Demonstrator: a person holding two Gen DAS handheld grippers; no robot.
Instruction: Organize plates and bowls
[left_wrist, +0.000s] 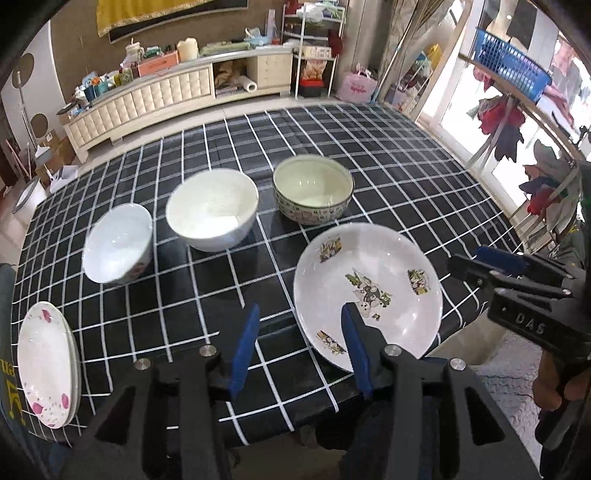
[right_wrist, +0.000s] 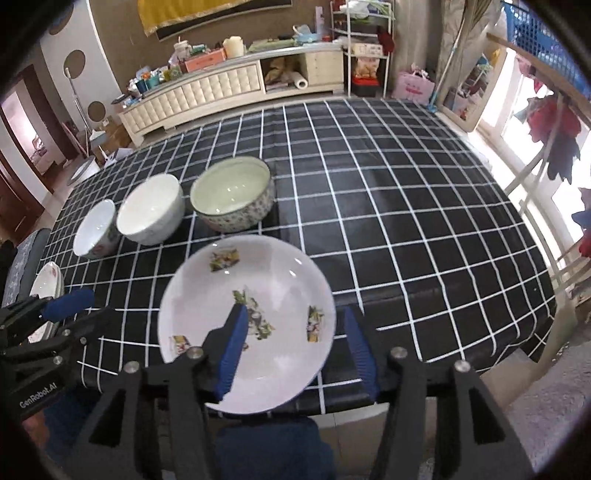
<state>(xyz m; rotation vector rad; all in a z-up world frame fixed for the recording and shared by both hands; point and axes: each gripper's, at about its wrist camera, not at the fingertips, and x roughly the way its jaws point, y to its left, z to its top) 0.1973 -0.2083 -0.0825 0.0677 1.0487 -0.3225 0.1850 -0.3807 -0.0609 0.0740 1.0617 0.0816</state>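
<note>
At the desk's (left_wrist: 369, 147) left edge lies the pink-flowered plate stack (left_wrist: 46, 365); three bowls (left_wrist: 212, 208) stand in a row behind. My left tongs (left_wrist: 299, 332) hang apart and empty, tilted downward. Right of them, my right tongs (right_wrist: 291, 332) straddle the picture plate's (right_wrist: 280, 280) near rim, also apart; I should seat both pads squarely before clamping.
</note>
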